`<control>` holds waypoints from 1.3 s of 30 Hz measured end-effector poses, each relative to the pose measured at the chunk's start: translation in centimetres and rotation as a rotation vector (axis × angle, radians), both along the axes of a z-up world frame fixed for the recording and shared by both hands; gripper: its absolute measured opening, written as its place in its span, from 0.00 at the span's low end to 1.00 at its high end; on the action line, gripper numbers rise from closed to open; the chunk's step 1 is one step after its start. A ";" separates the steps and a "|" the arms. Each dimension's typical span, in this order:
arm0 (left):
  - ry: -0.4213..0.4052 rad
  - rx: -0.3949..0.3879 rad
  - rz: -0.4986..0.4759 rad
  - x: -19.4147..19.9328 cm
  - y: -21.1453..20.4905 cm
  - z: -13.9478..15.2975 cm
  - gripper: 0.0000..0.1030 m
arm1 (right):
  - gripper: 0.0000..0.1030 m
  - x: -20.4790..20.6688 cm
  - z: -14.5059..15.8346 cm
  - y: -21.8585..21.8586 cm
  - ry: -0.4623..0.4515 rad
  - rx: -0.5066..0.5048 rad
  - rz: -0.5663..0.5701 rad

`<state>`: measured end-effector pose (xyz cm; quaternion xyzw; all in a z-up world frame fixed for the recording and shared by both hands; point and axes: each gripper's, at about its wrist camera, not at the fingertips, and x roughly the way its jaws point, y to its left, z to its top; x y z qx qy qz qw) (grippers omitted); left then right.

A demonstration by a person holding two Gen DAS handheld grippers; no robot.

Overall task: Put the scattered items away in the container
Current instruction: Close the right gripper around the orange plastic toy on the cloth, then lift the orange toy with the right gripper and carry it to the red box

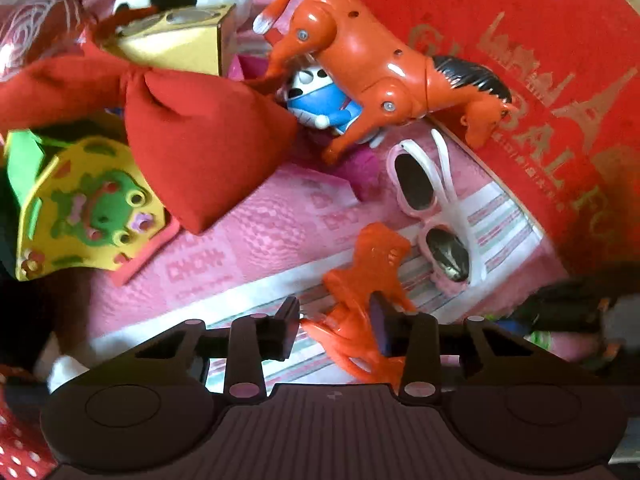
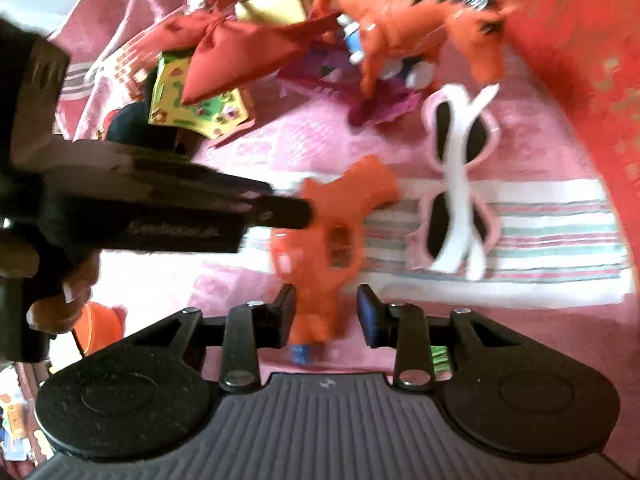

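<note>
**Two grippers on one toy: risk of a contested or slipping hold**

The orange plastic toy pistol (image 1: 372, 256) is lying on the striped band of the pink patterned cloth (image 1: 240, 232), just beside the pink-framed sunglasses with white arms (image 1: 432, 208) and near the edge of the red box with gold lettering (image 1: 520, 40); it is not yet in the box.

The toy's thin lower loops are being pinched by the left gripper (image 1: 336, 326), whose jaws are set narrow with the pads apparently pressing on both sides. The same toy is being straddled by the right gripper (image 2: 326, 312), which is also narrow, but a strip of cloth is showing between the toy and one of its pads, so nothing is being held there.

If the right jaws are closed now, the toy is likely to be pulled two ways or twisted out of the left hold. Being gripped by a thin, curved part, it may swing or slip when lifted. The sunglasses may be dragged along or knocked, and the cloth may be snagged.
</note>
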<state>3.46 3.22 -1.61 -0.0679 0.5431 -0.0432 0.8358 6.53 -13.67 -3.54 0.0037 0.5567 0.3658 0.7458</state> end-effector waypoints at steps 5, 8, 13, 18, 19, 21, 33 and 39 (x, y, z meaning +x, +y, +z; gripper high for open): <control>0.001 0.016 -0.013 -0.2 -0.1 0.1 0.37 | 0.29 1.5 0.2 -0.5 -0.014 -0.047 -0.052; -0.025 0.073 -0.035 -1.3 -0.8 1.0 0.44 | 0.21 2.7 0.0 -0.1 -0.015 -0.052 -0.093; -0.027 0.086 -0.100 -3.1 -2.4 1.9 0.71 | 0.20 3.5 0.0 0.9 0.014 -0.028 -0.075; 0.002 0.072 -0.114 -3.8 -4.1 1.1 0.77 | 0.22 4.0 -0.6 1.8 0.070 -0.027 -0.059; 0.004 0.071 -0.112 -4.0 -4.3 0.9 0.77 | 0.22 4.2 -0.6 1.7 0.080 -0.018 -0.065; 0.008 0.049 -0.105 -4.2 -4.8 0.7 0.77 | 0.22 4.5 -0.6 1.6 0.102 -0.004 -0.068; -0.004 0.011 -0.027 -4.6 -2.2 -1.7 0.59 | 0.22 4.3 0.4 2.1 0.244 0.101 -0.051; -0.027 0.032 -0.030 -4.9 -1.5 -1.7 0.33 | 0.26 3.0 1.7 4.5 0.149 0.057 0.029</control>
